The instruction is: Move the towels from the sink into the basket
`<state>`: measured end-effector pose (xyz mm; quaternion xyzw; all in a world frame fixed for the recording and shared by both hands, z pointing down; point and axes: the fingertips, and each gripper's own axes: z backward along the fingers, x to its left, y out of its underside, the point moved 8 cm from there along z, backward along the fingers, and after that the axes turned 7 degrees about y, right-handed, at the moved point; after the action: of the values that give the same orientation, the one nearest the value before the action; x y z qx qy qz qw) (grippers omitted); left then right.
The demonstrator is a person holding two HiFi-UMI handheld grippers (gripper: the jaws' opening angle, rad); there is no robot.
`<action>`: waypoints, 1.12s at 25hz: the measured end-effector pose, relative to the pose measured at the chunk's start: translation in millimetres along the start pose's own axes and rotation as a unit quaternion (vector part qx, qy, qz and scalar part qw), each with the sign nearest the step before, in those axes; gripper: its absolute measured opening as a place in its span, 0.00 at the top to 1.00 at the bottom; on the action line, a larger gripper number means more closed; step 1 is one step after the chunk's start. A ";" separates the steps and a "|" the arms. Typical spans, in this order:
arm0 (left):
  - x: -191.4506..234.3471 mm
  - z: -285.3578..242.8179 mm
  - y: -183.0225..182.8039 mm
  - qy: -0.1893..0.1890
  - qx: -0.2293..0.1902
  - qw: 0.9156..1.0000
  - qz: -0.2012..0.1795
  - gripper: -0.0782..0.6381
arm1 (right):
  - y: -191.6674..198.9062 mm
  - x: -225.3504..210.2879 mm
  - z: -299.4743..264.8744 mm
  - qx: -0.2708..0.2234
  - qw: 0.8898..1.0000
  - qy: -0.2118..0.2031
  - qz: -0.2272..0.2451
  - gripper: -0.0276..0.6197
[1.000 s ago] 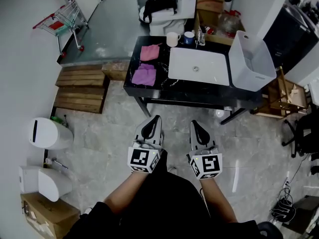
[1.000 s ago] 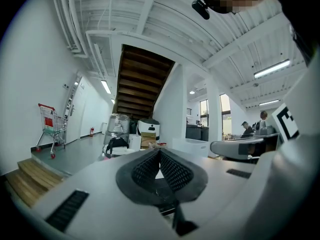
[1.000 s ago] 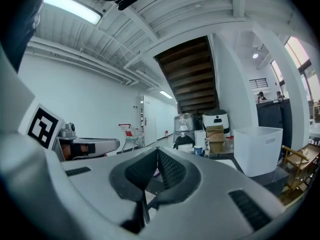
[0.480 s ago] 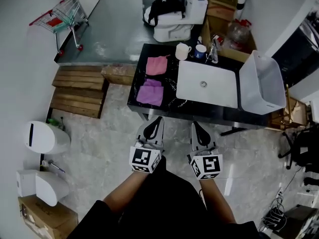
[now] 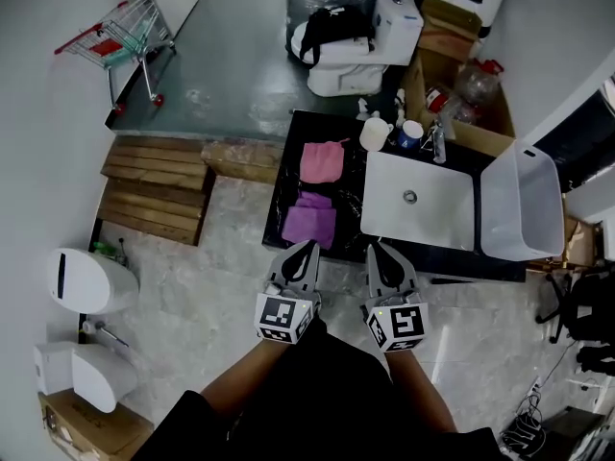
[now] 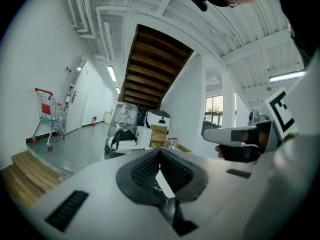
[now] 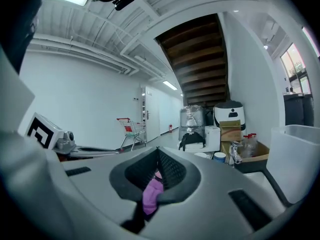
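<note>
Jaws of the left gripper (image 5: 307,250) and right gripper (image 5: 376,253) are pressed together, holding nothing, above grey floor tiles (image 5: 211,277) just short of the black counter (image 5: 353,185). On it sit the white basket (image 5: 522,205) and, left of that, the white sink (image 5: 432,221). The purple towel (image 5: 309,225) and pink towel (image 5: 322,161) lie on the counter left of the sink.

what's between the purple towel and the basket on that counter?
The white sink: the purple towel lies left of it, the basket stands on its right. The head view shows it.
</note>
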<state>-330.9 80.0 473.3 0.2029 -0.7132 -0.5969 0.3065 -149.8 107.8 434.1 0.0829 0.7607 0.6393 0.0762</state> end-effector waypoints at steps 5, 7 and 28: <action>33.5 -17.0 -1.1 0.005 0.004 1.000 0.003 0.87 | -1.8 3.2 -40.5 0.004 1.000 0.006 0.005 0.93; 44.1 -22.0 -2.1 0.005 0.004 1.000 0.004 0.87 | -0.2 4.9 -52.9 0.010 1.000 0.008 0.006 0.93; 96.6 -27.0 4.7 -0.078 0.003 0.997 0.017 0.87 | 53.1 35.5 -140.2 0.085 0.990 -0.108 0.019 0.93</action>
<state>-382.6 -2.0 499.4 0.1446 -0.7403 -0.6033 0.2589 -214.0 -9.9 510.0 0.1716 0.7977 0.5613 0.1385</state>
